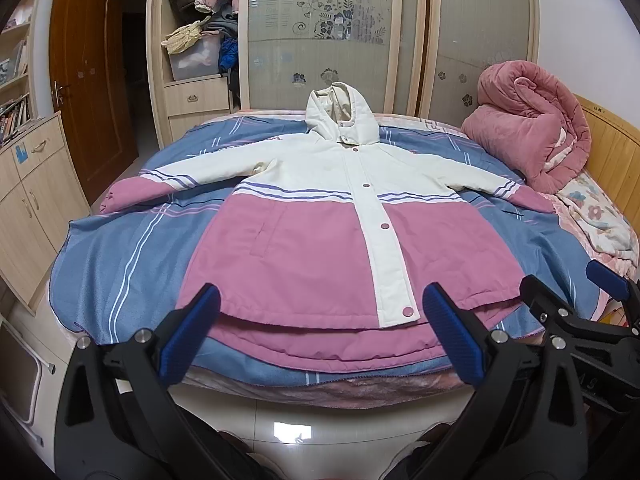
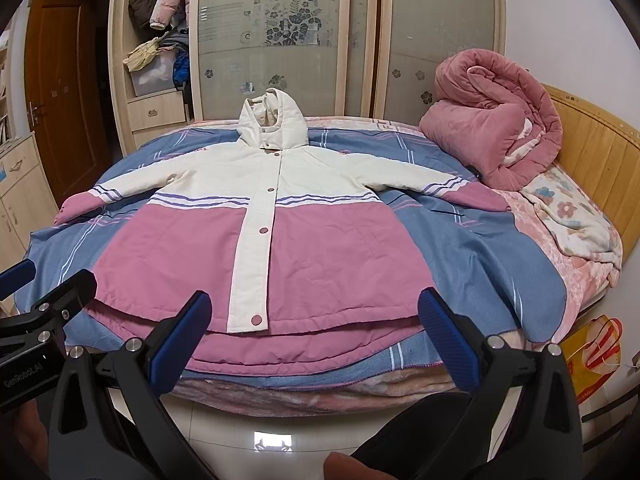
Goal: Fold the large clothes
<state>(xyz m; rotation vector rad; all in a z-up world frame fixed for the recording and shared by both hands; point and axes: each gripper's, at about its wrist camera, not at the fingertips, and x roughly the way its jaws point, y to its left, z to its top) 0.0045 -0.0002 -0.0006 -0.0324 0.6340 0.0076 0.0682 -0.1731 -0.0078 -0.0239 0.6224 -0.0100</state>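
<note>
A hooded padded jacket point(image 1: 320, 216), cream above and pink below, lies face up and snapped shut on a blue striped bedspread point(image 1: 120, 256) covering the bed, its sleeves spread out to either side and its hood point(image 1: 340, 116) pointing toward the wardrobe point(image 1: 320, 32). The hem hangs at the near edge of the bed. Just short of that hem, the left tool point(image 1: 320, 332) and the right tool point(image 2: 316, 334) hover side by side, each with its blue-padded jaws spread fully wide and nothing between them; neither touches the jacket. The right tool's black frame shows at the edge of the left wrist view. A rolled pink quilt point(image 2: 496, 120) sits at the head of the bed beside the wooden headboard point(image 2: 592, 152), and a floral blanket point(image 2: 572, 220) lies below it.
</note>
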